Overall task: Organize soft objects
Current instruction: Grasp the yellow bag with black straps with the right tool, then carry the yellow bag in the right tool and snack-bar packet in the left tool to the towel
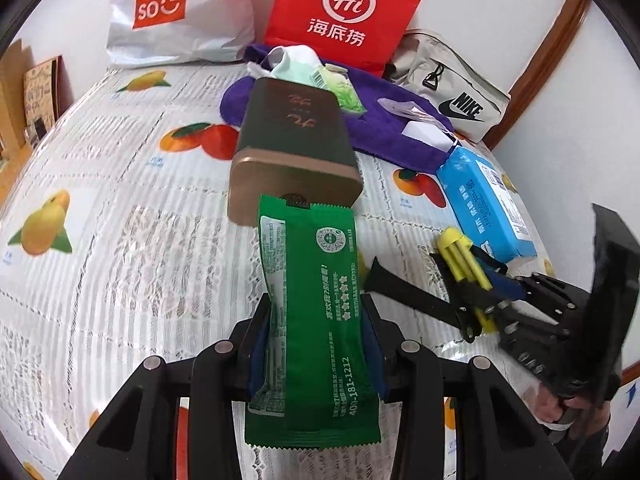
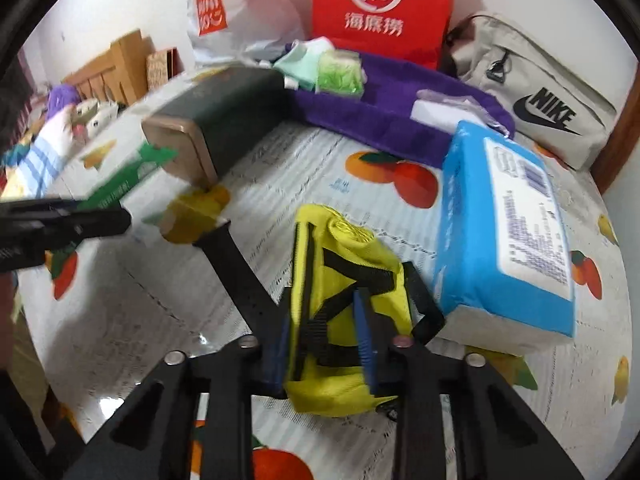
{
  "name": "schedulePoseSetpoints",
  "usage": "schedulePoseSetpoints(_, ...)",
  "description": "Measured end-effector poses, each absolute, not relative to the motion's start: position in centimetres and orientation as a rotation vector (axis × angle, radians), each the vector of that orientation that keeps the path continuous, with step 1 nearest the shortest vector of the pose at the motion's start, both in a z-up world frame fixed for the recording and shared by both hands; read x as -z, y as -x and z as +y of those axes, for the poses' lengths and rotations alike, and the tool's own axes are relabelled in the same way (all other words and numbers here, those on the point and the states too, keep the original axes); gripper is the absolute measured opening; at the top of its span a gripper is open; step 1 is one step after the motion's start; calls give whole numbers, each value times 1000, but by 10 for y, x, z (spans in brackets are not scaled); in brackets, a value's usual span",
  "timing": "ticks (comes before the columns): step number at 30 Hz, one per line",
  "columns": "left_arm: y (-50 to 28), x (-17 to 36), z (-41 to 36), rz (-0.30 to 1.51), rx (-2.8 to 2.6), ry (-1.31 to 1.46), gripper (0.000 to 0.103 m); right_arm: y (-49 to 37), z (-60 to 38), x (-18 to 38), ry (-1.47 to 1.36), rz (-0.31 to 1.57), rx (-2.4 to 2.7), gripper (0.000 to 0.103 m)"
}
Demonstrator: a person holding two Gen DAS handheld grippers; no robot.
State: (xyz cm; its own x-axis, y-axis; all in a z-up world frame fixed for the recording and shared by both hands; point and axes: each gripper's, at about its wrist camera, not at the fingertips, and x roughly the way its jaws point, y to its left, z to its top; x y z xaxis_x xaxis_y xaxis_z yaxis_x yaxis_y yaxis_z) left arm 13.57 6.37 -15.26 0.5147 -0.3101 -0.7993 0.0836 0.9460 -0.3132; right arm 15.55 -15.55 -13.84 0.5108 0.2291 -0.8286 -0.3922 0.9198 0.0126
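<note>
Here, over a fruit-print surface (image 1: 120, 208), I hold one soft thing in each hand. My left gripper (image 1: 316, 344) has its jaws clamped on a green snack packet (image 1: 312, 308), which sticks out forward between them, its far end close by a dark tin box (image 1: 296, 148) lying on its side. My right gripper (image 2: 326, 336) has its jaws pressed together on a yellow pouch with black straps (image 2: 340, 300); the pouch looks squeezed in their grip, and one strap trails away to the left across the cloth. Just right of the pouch lies a blue pack of wipes (image 2: 508, 240). Beyond it a purple towel (image 2: 384, 112) is spread, already carrying a few small packets, and behind that a red paper bag (image 2: 380, 12), a white shopping bag (image 2: 240, 12) and a beige pouch (image 2: 532, 92) stand against the wall. The step in hand, as I read it, is the pick-up: both items are gripped but neither is placed. I cannot tell whether the pouch has left the cloth. The towel looks to me the likely gathering spot, though the bags could serve too. The next move calls for lifting both clear, watching the trailing strap, carrying the packet past the tin without knocking it, and keeping the two grippers from crossing paths.
</note>
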Motion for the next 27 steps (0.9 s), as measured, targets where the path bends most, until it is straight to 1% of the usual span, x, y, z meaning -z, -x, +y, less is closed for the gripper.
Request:
schedulePoseSetpoints(1,-134,154,65,1006,238,250,39,-151,-158,132,164,962,-384,16)
schedulePoseSetpoints(3,-131,157,66,1008,235,256,39,-144,-165,121,96,949,-418,14)
schedulePoseSetpoints(7,-125,161,70,1012,221,267,39,-124,-190,107,-2,945,-409,14)
schedulePoseSetpoints(11,-122,167,73,1024,194,260,38,-111,-220,110,-78,950,-368,14)
schedulePoseSetpoints(18,-120,168,63,1018,152,191,39,-109,-243,133,-83,969,-242,16)
schedulePoseSetpoints(22,-120,168,58,1016,130,160,39,-115,-246,142,-67,986,-226,21)
schedulePoseSetpoints(23,-120,169,57,1013,127,155,39,-115,-244,144,-52,986,-227,24)
schedulePoseSetpoints(25,-120,168,56,1007,123,147,37,-115,-241,148,-25,977,-229,25)
schedulePoseSetpoints(26,-120,168,55,1003,126,144,34,-114,-239,147,-13,965,-231,22)
schedulePoseSetpoints(27,-119,168,55,1006,139,141,33,-112,-238,146,3,958,-235,20)
